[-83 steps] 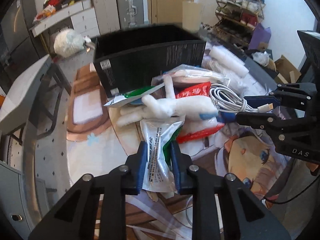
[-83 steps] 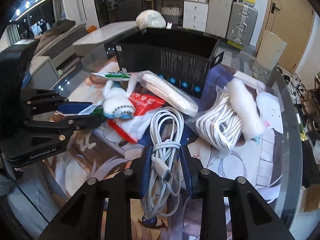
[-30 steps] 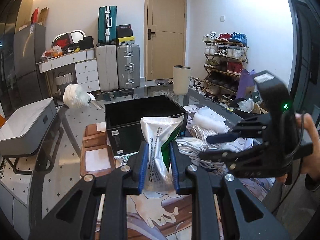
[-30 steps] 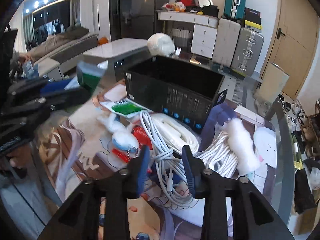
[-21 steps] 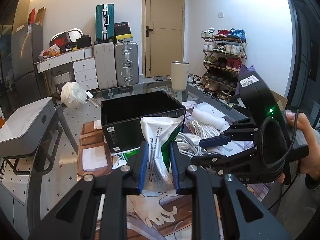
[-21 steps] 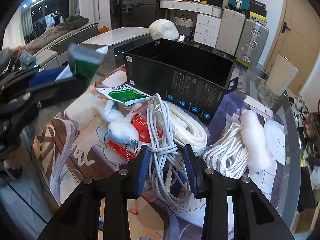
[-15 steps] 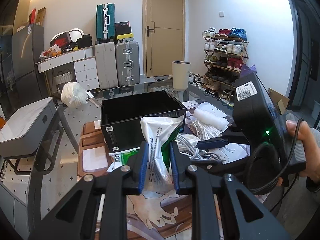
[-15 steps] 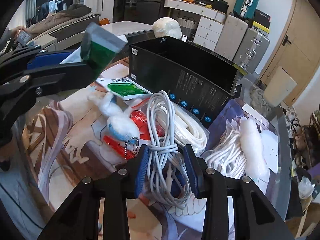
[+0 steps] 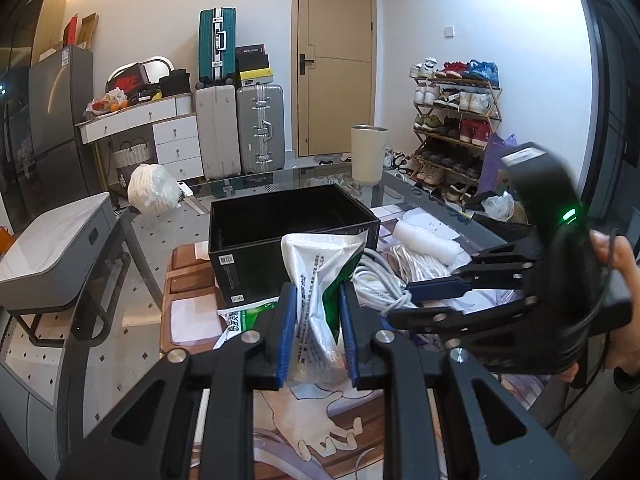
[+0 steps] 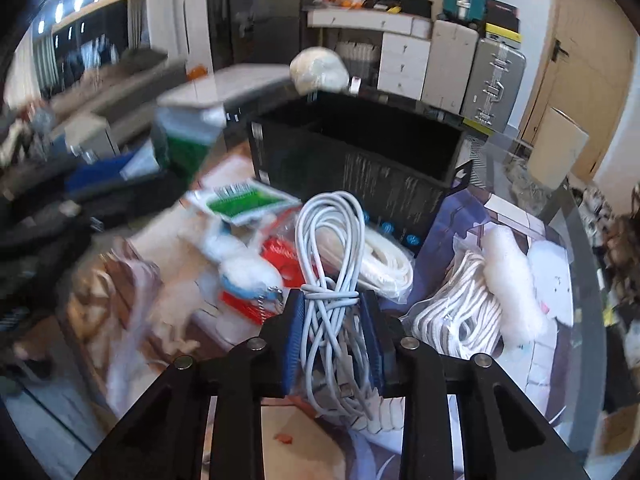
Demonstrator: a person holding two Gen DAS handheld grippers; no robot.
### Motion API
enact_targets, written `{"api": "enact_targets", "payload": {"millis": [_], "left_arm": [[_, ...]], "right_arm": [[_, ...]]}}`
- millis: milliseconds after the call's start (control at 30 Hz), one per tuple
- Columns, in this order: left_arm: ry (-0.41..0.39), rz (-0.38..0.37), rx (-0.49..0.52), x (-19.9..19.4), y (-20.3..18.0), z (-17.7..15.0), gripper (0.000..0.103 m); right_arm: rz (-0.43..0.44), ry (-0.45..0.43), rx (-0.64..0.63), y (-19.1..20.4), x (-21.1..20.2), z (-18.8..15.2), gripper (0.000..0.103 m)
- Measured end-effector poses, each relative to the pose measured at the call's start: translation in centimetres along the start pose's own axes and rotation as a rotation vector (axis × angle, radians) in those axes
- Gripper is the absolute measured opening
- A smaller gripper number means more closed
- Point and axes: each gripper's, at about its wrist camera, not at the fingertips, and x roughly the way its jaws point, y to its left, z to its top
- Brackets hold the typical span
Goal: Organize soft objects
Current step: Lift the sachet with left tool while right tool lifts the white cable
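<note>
My left gripper (image 9: 316,332) is shut on a white and green plastic packet (image 9: 320,280) and holds it up in front of the open black box (image 9: 288,220). My right gripper (image 10: 334,336) is shut on a bundle of white cable (image 10: 332,248) and holds it above the pile, in front of the black box (image 10: 360,152). The right gripper also shows in the left wrist view (image 9: 432,292), just right of the packet. The left gripper with its packet (image 10: 188,140) is blurred at the left of the right wrist view.
On the printed mat (image 9: 320,440) lie another green packet (image 10: 240,200), a white plush toy (image 10: 240,268), a red packet (image 10: 280,256), a bagged white rope coil (image 10: 460,304), a white fluffy piece (image 10: 512,276) and a bagged white roll (image 10: 384,260). The glass table edge (image 10: 592,280) runs at right.
Both grippers have lifted their loads off the pile. The right gripper with the cable has moved in closer beside the left gripper, toward the black box.
</note>
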Motion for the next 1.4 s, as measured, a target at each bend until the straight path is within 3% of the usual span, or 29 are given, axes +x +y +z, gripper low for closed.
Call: {"api": "enact_targets", "payload": {"millis": [133, 233, 400, 533, 833, 1100, 1400], "left_arm": [[-0.027, 0.0, -0.011, -0.6, 0.2, 0.2, 0.02], [-0.055, 0.006, -0.017, -1.2, 0.5, 0.5, 0.02], [-0.109, 0.021, -0.034, -2.3, 0.7, 0.8, 0.02], [-0.155, 0.025, -0.043, -3.2, 1.0, 0.8, 0.02], [-0.207, 0.028, -0.029, -4.0, 1.2, 1.2, 0.02], [-0.238, 0.03, -0.022, -4.4, 1.0, 1.8, 0.02], [-0.339, 0.022, -0.021, -4.8, 1.6, 5.3, 0.02]], "right_arm": [[0.042, -0.079, 0.05, -0.4, -2.4, -0.4, 0.028], [0.105, -0.202, 0.096, -0.9, -4.8, -0.5, 0.028], [0.07, -0.433, 0.119, -0.8, -8.7, -1.1, 0.028], [0.042, -0.529, 0.103, 0.2, -10.0, -1.7, 0.028], [0.029, -0.633, 0.049, 2.3, -12.0, -2.2, 0.028], [0.012, -0.655, 0.062, 2.4, -12.5, -1.6, 0.028], [0.027, -0.701, 0.065, 2.1, -13.4, 2.5, 0.028]]}}
